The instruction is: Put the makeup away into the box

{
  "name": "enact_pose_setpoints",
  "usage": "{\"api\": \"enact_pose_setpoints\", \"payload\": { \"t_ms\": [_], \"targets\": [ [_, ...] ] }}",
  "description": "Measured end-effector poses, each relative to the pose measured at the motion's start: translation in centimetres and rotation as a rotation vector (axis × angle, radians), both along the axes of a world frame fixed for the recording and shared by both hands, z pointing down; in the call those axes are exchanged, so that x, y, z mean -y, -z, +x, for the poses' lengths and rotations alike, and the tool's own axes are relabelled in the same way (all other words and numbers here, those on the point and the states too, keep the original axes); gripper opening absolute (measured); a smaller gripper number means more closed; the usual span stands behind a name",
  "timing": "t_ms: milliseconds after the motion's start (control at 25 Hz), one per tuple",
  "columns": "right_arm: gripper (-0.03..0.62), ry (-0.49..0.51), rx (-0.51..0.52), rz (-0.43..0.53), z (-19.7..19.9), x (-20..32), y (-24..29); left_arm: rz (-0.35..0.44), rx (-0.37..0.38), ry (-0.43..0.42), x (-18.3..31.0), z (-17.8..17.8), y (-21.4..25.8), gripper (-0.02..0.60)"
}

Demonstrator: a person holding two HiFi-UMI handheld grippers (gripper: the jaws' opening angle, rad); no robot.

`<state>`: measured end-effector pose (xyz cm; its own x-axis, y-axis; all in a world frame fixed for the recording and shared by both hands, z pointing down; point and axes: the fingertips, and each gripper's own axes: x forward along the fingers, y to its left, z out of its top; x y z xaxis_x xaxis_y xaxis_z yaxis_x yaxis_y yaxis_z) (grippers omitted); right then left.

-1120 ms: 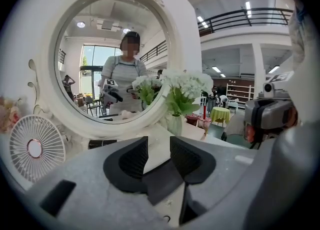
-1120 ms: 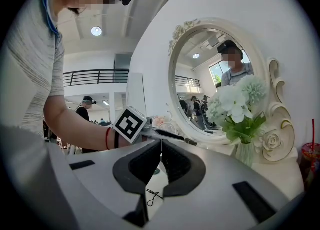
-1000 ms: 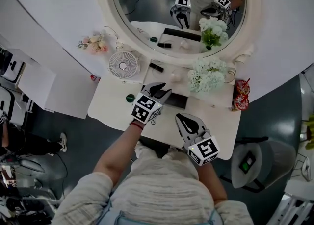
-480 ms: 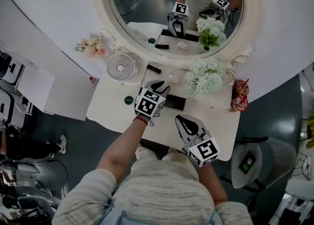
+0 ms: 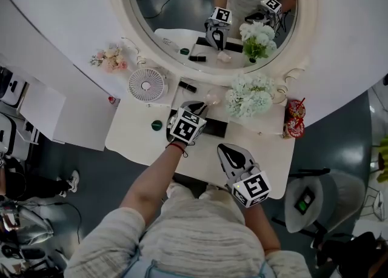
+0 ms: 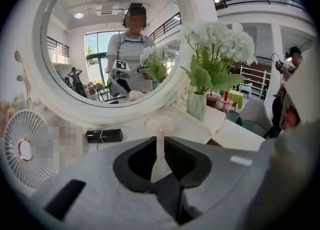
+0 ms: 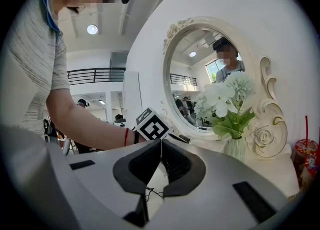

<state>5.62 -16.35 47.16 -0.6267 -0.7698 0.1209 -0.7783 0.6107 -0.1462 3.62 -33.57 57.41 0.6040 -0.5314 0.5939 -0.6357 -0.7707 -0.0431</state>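
My left gripper [image 5: 195, 108] hangs over the left end of the flat black box [image 5: 218, 128] on the white vanity table [image 5: 130, 131]. Its jaws [image 6: 158, 141] have just been closing and stand a narrow gap apart, with only a pale strip showing between them. A round pale pink puff [image 5: 213, 96] [image 6: 160, 123] lies just beyond the tips. A black lipstick tube [image 5: 189, 86] [image 6: 103, 135] lies further left by the mirror. A small green jar [image 5: 156, 125] sits left of the box. My right gripper [image 5: 228, 151] [image 7: 160, 143] is shut and empty near the front edge.
A white table fan [image 5: 145, 84] [image 6: 24, 150] stands back left. A vase of white flowers [image 5: 248, 96] [image 6: 198, 104] [image 7: 235, 146] stands back right, and a red cup [image 5: 295, 118] is at the far right. The round mirror [image 5: 212, 4] rises behind the table.
My left gripper has moved forward and down towards the puff, and its jaws have narrowed. The right gripper has stayed where it was.
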Motion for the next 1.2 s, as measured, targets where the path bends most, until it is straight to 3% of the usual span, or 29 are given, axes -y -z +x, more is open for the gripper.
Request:
{"api": "enact_pose_setpoints", "payload": {
  "t_ms": [720,1200],
  "targets": [
    [0.011,0.014,-0.009,0.006,-0.3,0.4,0.3,-0.015,-0.076,0.038,-1.1,-1.3,1.1,0.028],
    [0.011,0.019,-0.012,0.009,-0.8,0.4,0.5,-0.082,-0.168,-0.025,-6.6,-2.1,3.4,0.026]
  ]
}}
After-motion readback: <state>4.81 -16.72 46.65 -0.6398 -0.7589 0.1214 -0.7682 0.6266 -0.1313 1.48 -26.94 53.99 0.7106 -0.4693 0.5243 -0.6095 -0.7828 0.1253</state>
